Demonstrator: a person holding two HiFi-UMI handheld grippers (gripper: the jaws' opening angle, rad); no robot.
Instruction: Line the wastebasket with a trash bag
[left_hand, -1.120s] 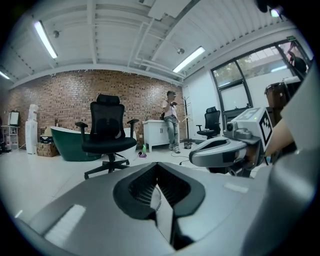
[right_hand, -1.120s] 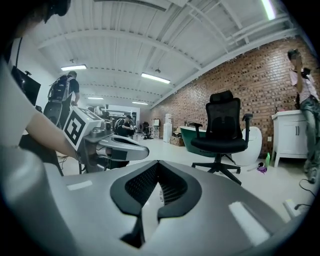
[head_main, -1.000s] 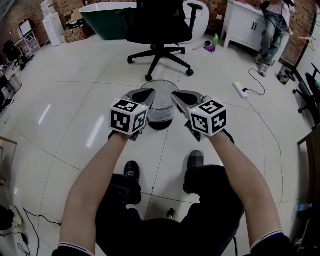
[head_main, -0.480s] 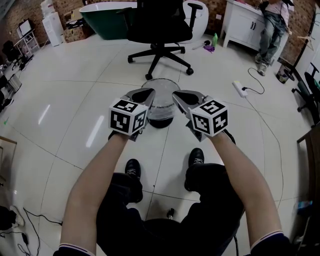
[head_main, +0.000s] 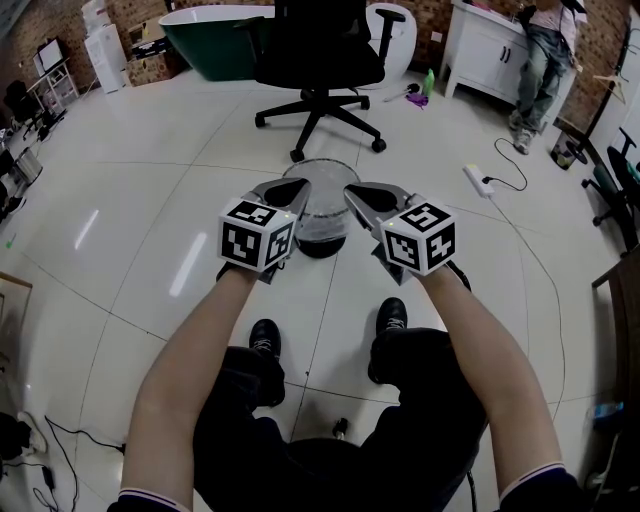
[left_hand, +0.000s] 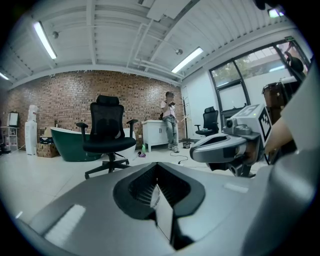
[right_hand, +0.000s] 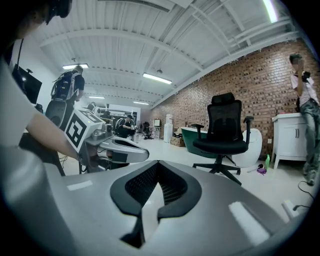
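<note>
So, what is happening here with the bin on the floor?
A seated person holds a grey claw in each hand, the left claw and the right claw, over a round dark wastebasket on the white tiled floor. A clear trash bag seems spread around its rim. Both claws are closed; whether they pinch the film is unclear.

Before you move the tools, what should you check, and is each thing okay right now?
1. Left tool jaws closed: ok.
2. Right tool jaws closed: ok.
3. Trash bag pinched in either tool: cannot tell.
4. Wastebasket upright on the floor, just past both tool tips: ok.
5. Bag edge pulled over the wastebasket's rim: cannot tell.
6. Office chair standing apart from the wastebasket: ok.
</note>
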